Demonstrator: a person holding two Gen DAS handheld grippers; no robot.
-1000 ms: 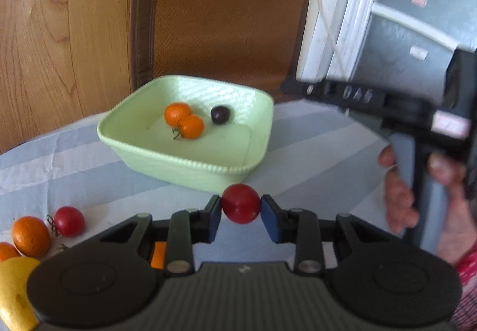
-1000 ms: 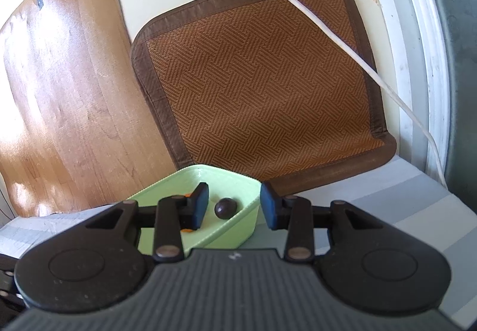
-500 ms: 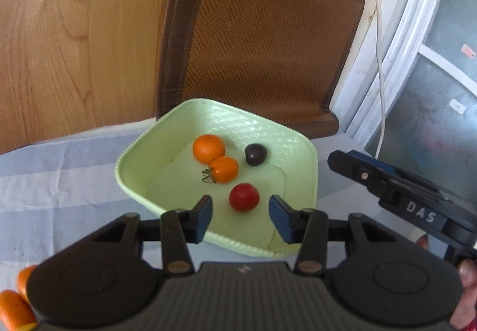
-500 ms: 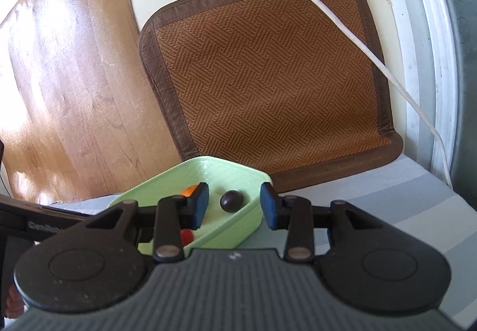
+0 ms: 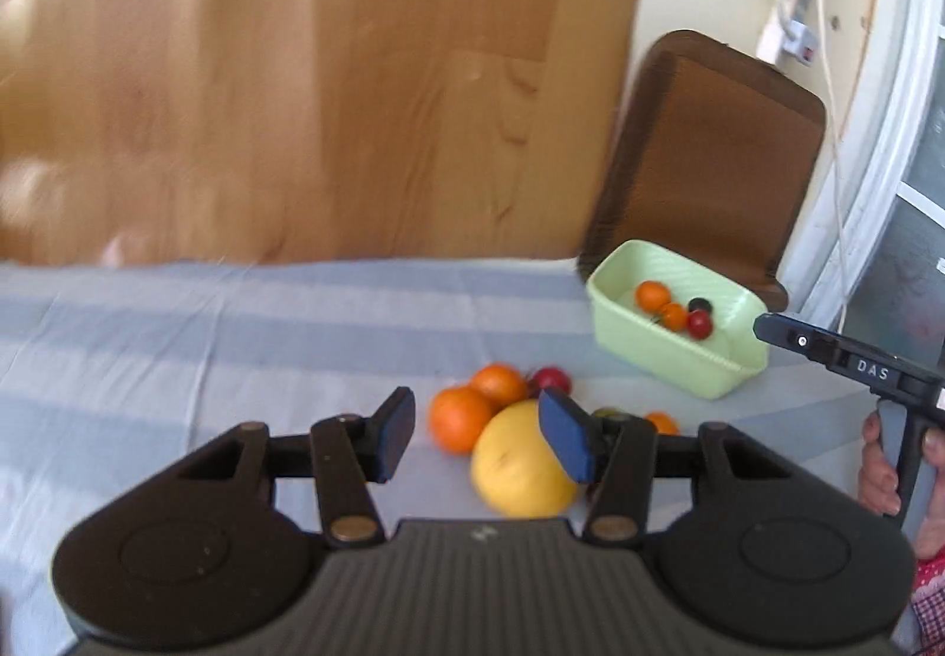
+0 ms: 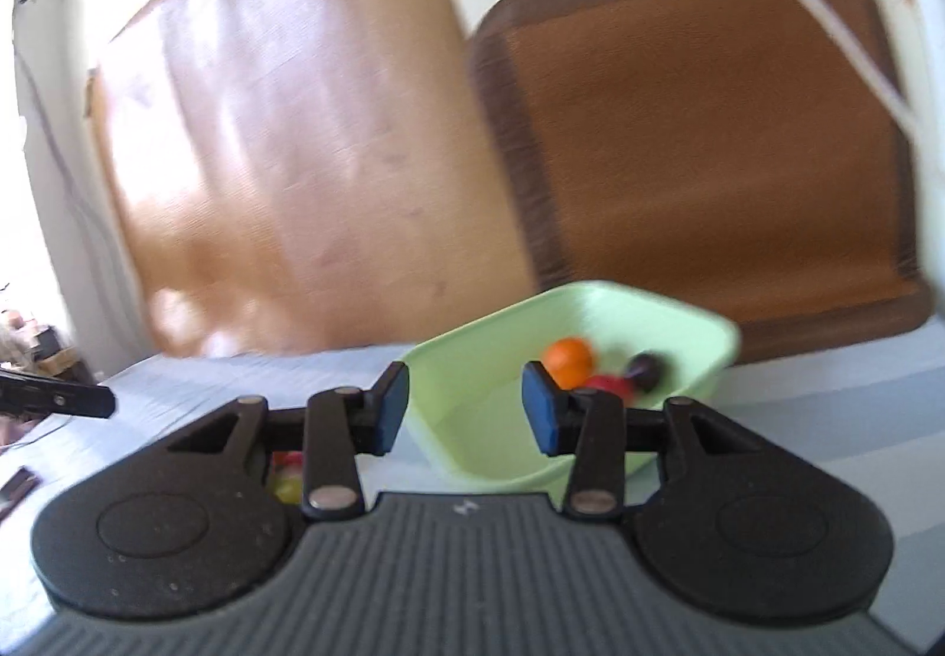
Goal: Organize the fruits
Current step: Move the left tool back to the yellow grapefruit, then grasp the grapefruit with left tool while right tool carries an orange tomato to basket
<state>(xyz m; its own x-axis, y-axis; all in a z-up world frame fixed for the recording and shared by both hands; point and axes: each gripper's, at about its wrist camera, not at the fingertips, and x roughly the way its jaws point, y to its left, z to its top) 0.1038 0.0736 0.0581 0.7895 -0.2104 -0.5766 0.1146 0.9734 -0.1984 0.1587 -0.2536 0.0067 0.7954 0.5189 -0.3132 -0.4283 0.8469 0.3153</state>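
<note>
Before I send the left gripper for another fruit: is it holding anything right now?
No, the left gripper is open with nothing between its fingers; the yellow fruit lies on the table behind it.

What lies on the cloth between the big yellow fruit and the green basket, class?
In the left wrist view, a small red tomato and a small orange fruit lie between the yellow fruit and the green basket.
</note>
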